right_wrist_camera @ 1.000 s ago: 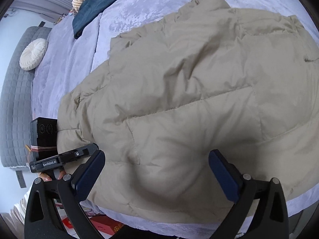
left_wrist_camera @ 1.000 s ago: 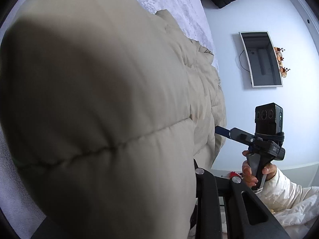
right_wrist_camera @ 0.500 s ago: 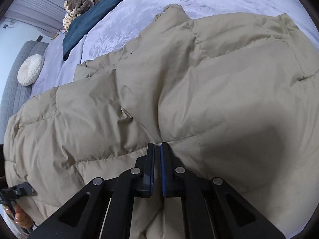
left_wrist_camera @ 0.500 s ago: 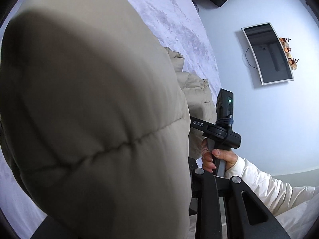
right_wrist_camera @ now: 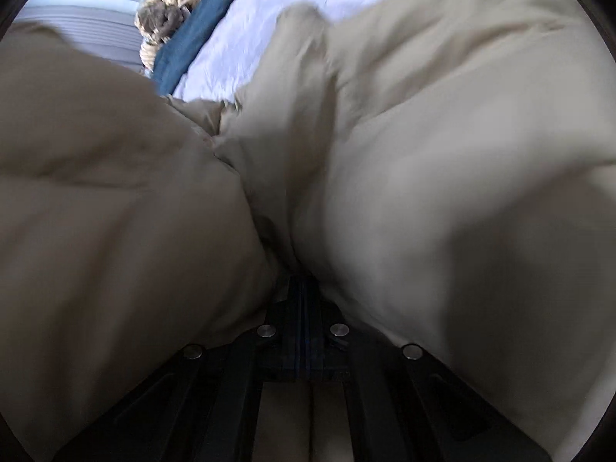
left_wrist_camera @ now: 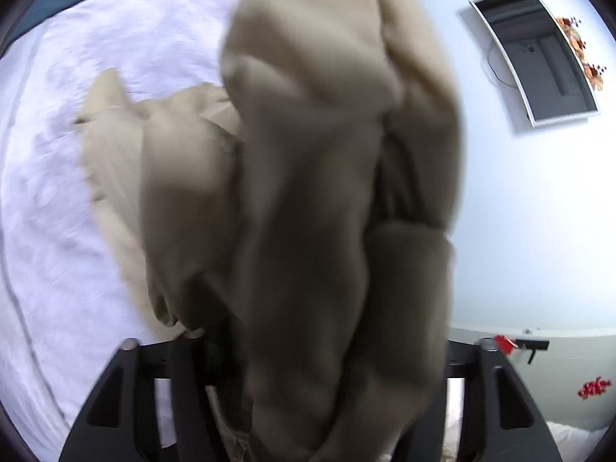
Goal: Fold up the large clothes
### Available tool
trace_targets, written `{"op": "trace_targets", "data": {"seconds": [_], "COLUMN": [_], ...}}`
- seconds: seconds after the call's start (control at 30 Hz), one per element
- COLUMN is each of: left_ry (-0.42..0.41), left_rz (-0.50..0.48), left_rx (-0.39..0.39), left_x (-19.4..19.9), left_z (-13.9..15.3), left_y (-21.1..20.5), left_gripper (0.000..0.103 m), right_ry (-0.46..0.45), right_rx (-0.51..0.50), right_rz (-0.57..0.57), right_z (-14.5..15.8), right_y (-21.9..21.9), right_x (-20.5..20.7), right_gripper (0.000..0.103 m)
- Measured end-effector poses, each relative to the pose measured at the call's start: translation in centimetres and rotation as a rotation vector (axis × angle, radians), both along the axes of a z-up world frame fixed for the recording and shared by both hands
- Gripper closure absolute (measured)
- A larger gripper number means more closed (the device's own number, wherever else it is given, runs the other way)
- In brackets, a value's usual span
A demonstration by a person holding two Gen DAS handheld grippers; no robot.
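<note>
A beige quilted puffer jacket (left_wrist_camera: 308,192) fills both views. In the left wrist view it hangs bunched over my left gripper (left_wrist_camera: 308,346), whose fingertips are hidden by the cloth; the arms stand wide apart. In the right wrist view my right gripper (right_wrist_camera: 304,292) is shut on a fold of the jacket (right_wrist_camera: 423,154), which billows up on both sides of the jaws. Part of the jacket lies on the white bed (left_wrist_camera: 57,192).
Folded blue jeans (right_wrist_camera: 192,46) and a tan knitted item (right_wrist_camera: 165,19) lie at the far side of the bed (right_wrist_camera: 269,19). A wall-mounted TV (left_wrist_camera: 539,50) is on the pale wall to the right. Red items (left_wrist_camera: 504,342) lie on the floor.
The right gripper closed on the jacket's edge and lifted it, so cloth now bulges around it. The left view swung; the jacket now hangs bunched, lifted off the bed. Both views are motion-blurred.
</note>
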State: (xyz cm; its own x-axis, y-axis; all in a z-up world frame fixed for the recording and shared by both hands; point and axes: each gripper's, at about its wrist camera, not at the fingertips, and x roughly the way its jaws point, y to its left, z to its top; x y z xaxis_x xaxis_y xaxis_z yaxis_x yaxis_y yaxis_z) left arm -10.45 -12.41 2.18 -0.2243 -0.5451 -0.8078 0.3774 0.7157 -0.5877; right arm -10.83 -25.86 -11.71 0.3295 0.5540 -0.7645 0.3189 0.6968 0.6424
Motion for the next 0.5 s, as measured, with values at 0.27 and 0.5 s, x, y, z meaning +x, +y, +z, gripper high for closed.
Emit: {"op": "trace_targets", "data": {"seconds": [0.27, 0.5], "left_ry": [0.037, -0.055], "left_rz": [-0.143, -0.179], "left_rx": [-0.083, -0.063], "left_x": [-0.4, -0.4], "left_z": [-3.4, -7.4], "left_y": [-7.5, -14.2], "left_gripper": [0.034, 0.020], "right_ry": [-0.023, -0.016], "right_rx": [-0.002, -0.019], "right_rz": [-0.208, -0.364], "right_z": [2.2, 3.4], "right_y": [-7.8, -11.0], "right_x": [-8.9, -14.8], "right_gripper": [0.103, 0.099]}}
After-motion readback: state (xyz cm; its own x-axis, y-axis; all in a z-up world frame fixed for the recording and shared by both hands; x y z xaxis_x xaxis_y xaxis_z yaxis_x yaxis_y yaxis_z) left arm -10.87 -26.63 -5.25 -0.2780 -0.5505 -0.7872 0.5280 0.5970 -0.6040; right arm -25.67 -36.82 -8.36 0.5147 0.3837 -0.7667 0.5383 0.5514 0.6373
